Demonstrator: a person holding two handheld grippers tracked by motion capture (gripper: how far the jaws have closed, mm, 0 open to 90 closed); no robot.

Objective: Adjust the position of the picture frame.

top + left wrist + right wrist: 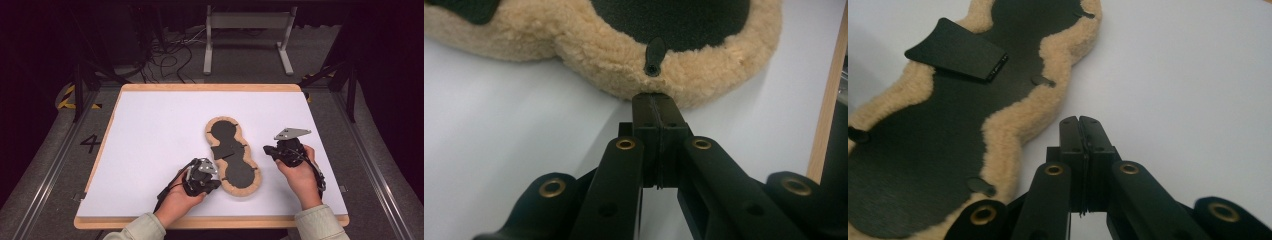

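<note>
1. Fleece-edged pad (233, 156) lying flat on the white table (150, 150), black face up, near the front edge and between the two hands.
2. Peanut-shaped outline, tan fleece border all round, a small black flap (955, 49) raised across the narrow waist.
3. Judging by the layout: nothing lifted, folded or turned yet; pad untouched in its grip sense, the whole handling job apparently still ahead.
4. Left gripper (658, 102) right up at the near end of the pad, jaws pressed together with nothing between them.
5. Tips meeting the fleece rim just below a little black tab (654, 56); touching or merely a hair short, hard to tell from the left gripper view.
6. Right gripper (1081, 122) jaws likewise pressed flat against each other, empty.
7. Tips just beside the fleece edge on the pad's right flank, over bare table, not in contact.
8. Seen from the high view: left gripper (212, 182) at the pad's near lobe, right gripper (270, 150) close by the waist.
9. To take hold of the rim, jaws would first need to part; looks like an approach, not a grasp.
</note>
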